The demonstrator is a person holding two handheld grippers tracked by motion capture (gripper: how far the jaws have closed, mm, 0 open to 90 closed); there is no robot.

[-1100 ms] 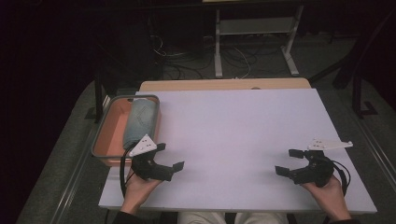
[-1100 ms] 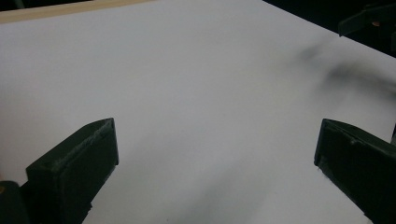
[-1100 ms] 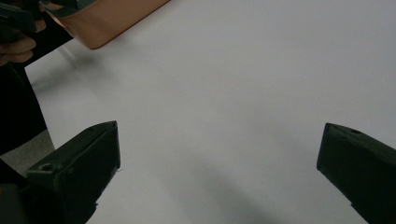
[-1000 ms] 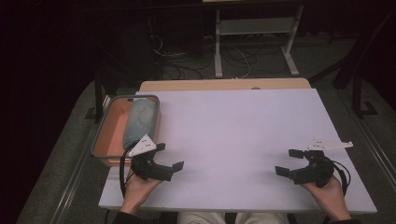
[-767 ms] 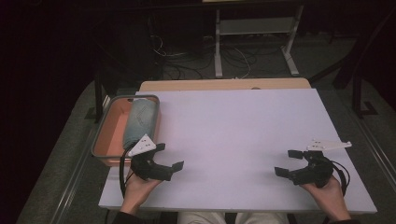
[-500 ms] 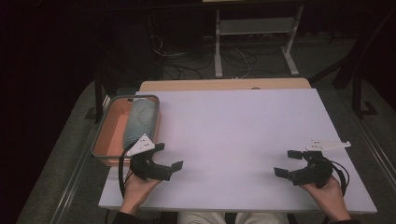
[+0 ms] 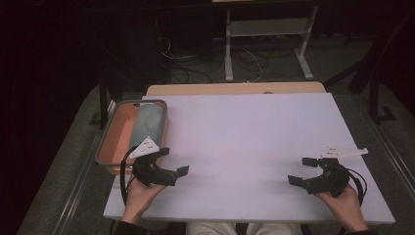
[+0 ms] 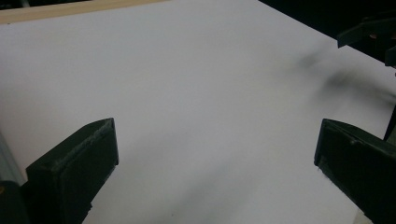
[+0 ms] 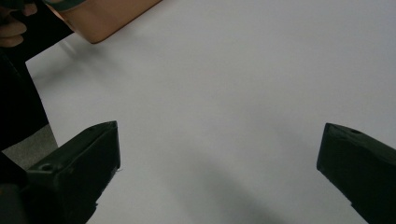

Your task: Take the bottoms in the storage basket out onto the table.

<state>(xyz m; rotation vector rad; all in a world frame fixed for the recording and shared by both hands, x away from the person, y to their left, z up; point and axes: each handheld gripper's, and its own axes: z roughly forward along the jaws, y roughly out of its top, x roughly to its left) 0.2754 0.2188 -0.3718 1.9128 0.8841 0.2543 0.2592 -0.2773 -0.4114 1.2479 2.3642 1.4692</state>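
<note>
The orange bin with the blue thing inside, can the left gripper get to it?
Probably yes. The left gripper, open, sits right beside the orange bin, with nothing between them.

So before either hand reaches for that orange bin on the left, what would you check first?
1. Left gripper open: ok, fingers wide apart in its own view.
2. Right gripper open: ok, fingers wide apart.
3. Both grippers empty: ok, nothing between the fingers.
4. Table between the grippers bare: ok.
5. Bin within the left gripper's likely reach: ok, it sits just beyond that gripper at the table's left edge.
6. What the pale thing in the bin is: cannot tell, too dim.
</note>
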